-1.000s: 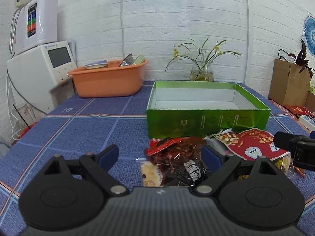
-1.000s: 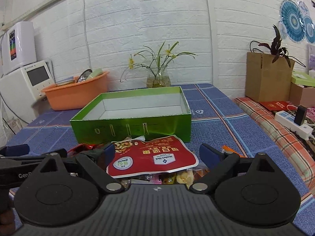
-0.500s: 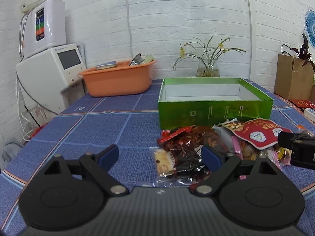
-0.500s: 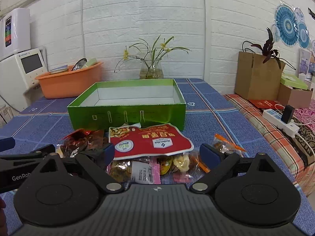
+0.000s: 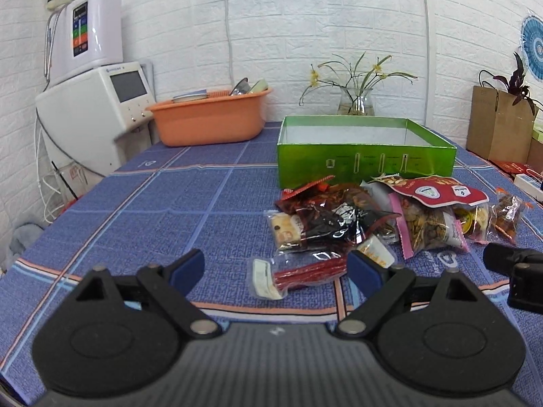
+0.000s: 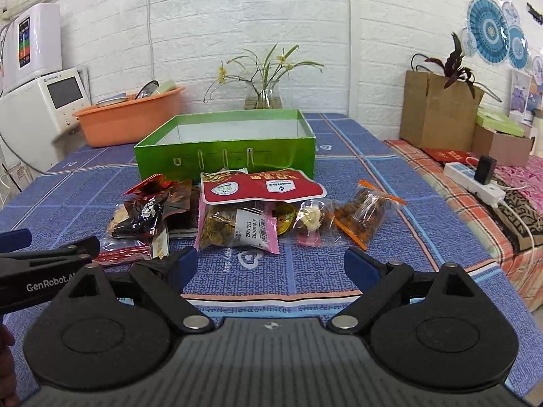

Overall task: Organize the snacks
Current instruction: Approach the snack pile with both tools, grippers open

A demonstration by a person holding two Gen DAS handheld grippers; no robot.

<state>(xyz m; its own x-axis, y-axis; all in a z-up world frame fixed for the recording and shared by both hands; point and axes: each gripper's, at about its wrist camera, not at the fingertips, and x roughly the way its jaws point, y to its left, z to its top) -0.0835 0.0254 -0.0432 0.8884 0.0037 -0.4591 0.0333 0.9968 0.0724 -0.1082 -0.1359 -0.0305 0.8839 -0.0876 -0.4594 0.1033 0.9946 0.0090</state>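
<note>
The left gripper (image 5: 275,269) hangs low over the blue checked cloth of the counter (image 5: 142,217), jaws spread and empty. The clear flat packet of red sticks (image 5: 298,273) lies just ahead between the fingers, at about 1 o'clock. Going by that, picking it up looks like the step in hand. It is thin and slippery, so come down flat, straddle its narrow width, and close on the stick bundle, not the loose film edge.

Behind it, toward 12 to 2 o'clock, sits the heap: a dark crinkled bag with a red top (image 5: 334,208), then a clear pink-edged bag of nuts (image 5: 427,227) under a red printed pouch (image 5: 437,191). Lift straight up to avoid dragging these.

The empty green cardboard box (image 5: 364,161) stands beyond the heap at 1 o'clock, its near wall to be cleared.

The right gripper (image 6: 270,264) also has its jaws spread and holds nothing, with the pink-edged bag at its 11 o'clock.
</note>
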